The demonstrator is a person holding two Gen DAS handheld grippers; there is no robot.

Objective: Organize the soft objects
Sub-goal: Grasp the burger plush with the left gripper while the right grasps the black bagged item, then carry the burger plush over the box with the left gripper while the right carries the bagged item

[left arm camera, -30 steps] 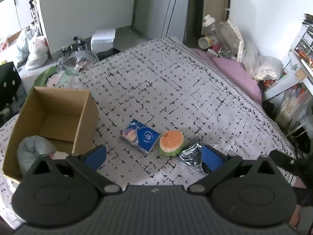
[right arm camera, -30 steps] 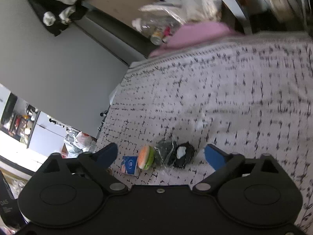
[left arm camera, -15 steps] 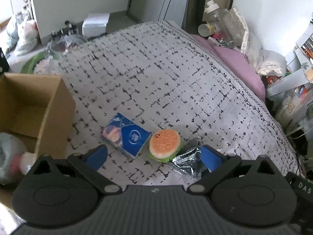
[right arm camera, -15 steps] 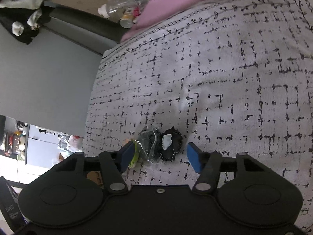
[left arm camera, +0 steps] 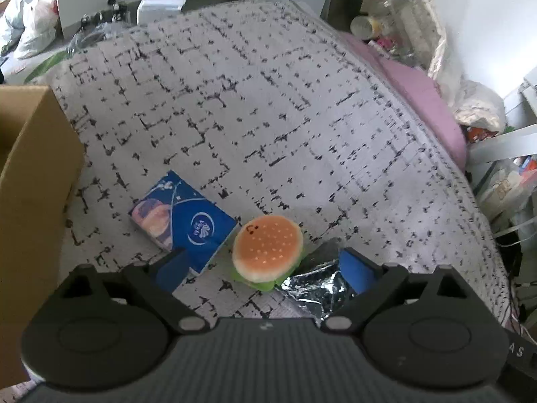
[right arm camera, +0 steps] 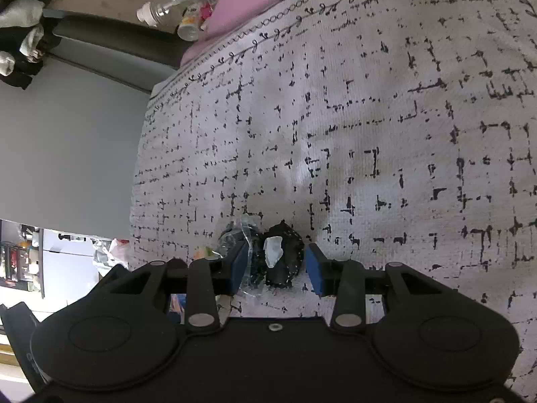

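While the right gripper [right arm camera: 275, 265] straddles a crinkled black plastic-wrapped bundle [right arm camera: 268, 257] on the grid-patterned bedspread [right arm camera: 386, 127], jaws parted and not yet clenched, the grasp is beginning; closing comes next, the left gripper [left arm camera: 258, 268] hovering released.

One burger toy [left arm camera: 267, 248], one tissue pack [left arm camera: 183, 222], one foil packet [left arm camera: 319, 288], one cardboard box [left arm camera: 30, 181]

The blue tissue pack [left arm camera: 183, 224] carries a round white logo whose lettering is too small to read. Letters "AS" stand on a black object [left arm camera: 518, 352] at the lower right edge.
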